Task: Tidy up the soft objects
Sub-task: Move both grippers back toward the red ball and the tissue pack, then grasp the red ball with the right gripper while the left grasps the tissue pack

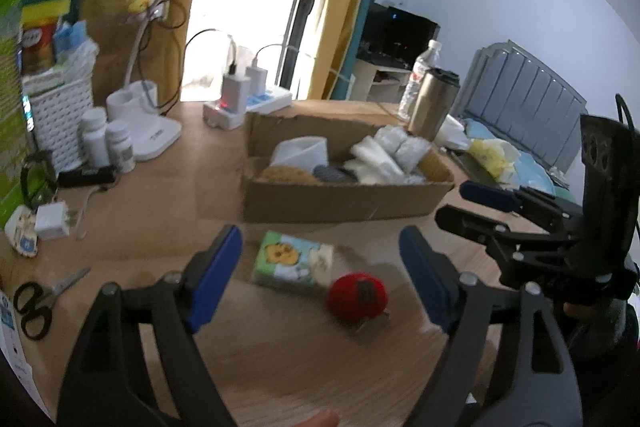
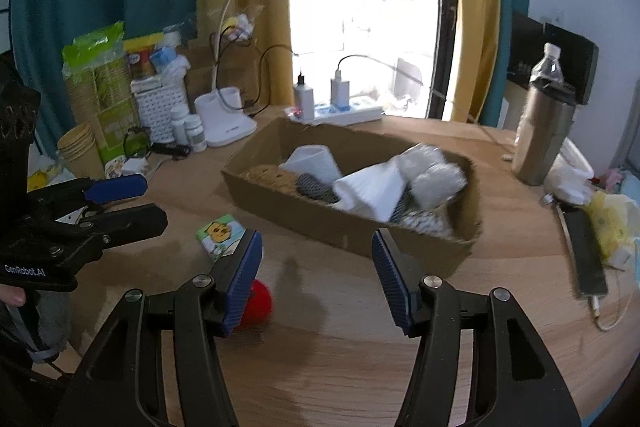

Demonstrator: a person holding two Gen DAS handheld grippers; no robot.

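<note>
A shallow cardboard box on the wooden table holds several soft items: white socks, grey fluffy pieces, a tan pad and a dark patterned item. In front of it lie a small tissue pack with a cartoon print and a red plush ball. My left gripper is open and empty, above the pack and ball. My right gripper is open and empty, right of the ball, its left finger partly hiding it. It also shows in the left wrist view.
A desk lamp, pill bottles, a white basket, a power strip with chargers, scissors, a steel tumbler, a water bottle, a phone with cable and paper cups crowd the table's edges.
</note>
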